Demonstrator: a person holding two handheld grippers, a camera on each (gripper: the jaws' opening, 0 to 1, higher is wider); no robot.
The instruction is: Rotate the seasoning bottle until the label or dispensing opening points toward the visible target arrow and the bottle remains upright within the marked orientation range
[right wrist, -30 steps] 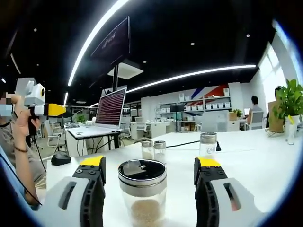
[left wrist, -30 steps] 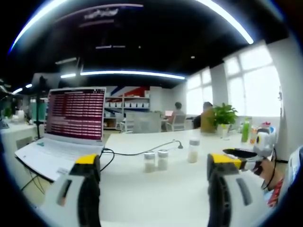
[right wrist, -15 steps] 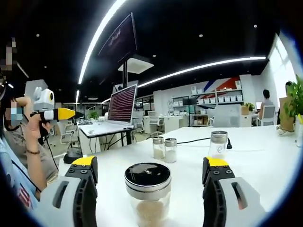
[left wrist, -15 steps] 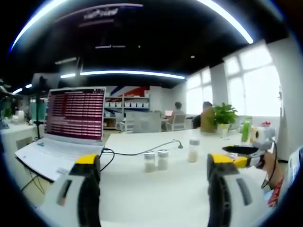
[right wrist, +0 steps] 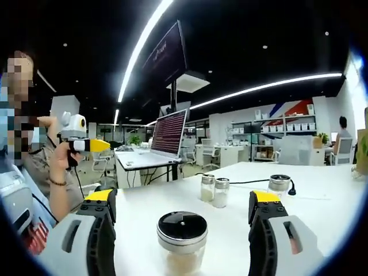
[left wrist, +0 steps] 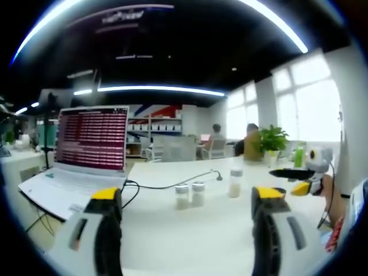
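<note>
Left gripper view: left claw stands wide open above the white surface, yellow-tipped jaws apart, nothing between them. Ahead, a pair of small glass shakers with metal caps stands side by side, touching or nearly so. A taller glass jar with a silver lid stands to their right, apart from them. A black cable runs across the surface behind the shakers. An open white laptop with a screen of reddish text sits at the left. The right claw comes in at the right edge, held in a hand; its jaw state cannot be told there.

Right gripper view: right claw is open, jaws well apart. The clear glass seasoning bottle with a round black-and-silver lid stands upright on the surface between the jaws, touching neither, with pale granules inside. Beyond it stand the shaker pair and the taller jar. The person's hand holds the left claw up at the left.
</note>
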